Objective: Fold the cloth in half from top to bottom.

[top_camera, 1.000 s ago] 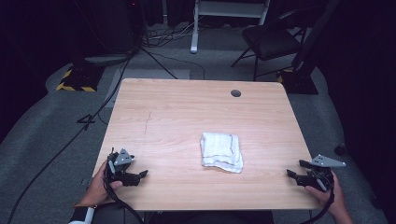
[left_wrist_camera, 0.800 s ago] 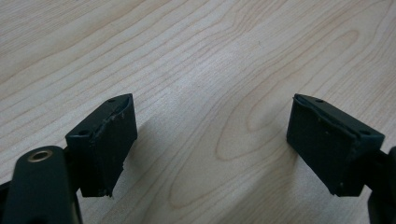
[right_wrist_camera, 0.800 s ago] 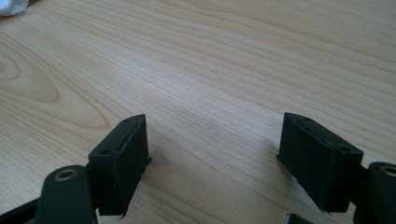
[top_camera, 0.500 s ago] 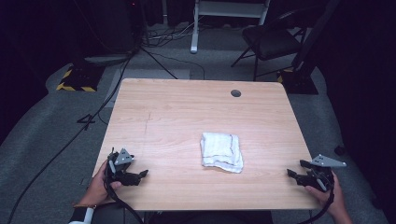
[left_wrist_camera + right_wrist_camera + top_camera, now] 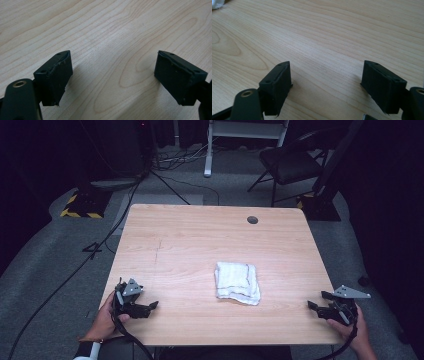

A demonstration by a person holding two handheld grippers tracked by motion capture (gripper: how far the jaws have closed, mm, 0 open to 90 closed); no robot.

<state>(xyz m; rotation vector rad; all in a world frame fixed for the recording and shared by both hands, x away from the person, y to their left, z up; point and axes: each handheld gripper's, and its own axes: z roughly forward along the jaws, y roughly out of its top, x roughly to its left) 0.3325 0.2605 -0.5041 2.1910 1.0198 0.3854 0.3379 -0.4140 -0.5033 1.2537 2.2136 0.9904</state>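
Note:
A folded white cloth (image 5: pixel 237 283) with a thin dark stripe lies flat on the wooden table (image 5: pixel 200 245), a little right of centre. My left gripper (image 5: pixel 153 305) rests near the table's front left corner, held by a hand, jaws open and pointing toward the middle. Its own view shows my left gripper (image 5: pixel 112 80) wide open over bare wood. My right gripper (image 5: pixel 316 301) sits at the front right edge, pointing left toward the cloth. In its own view my right gripper (image 5: pixel 325 85) stands open with nothing between the jaws, and a corner of the white cloth (image 5: pixel 217 3) shows at the top left.
A round cable hole (image 5: pixel 252 220) is set near the table's far edge. Beyond the table stand a dark chair (image 5: pixel 292 162) and a white stand (image 5: pixel 245 135). Cables run over the grey floor (image 5: pixel 70 270), and a yellow-black striped block (image 5: pixel 80 210) lies at the far left.

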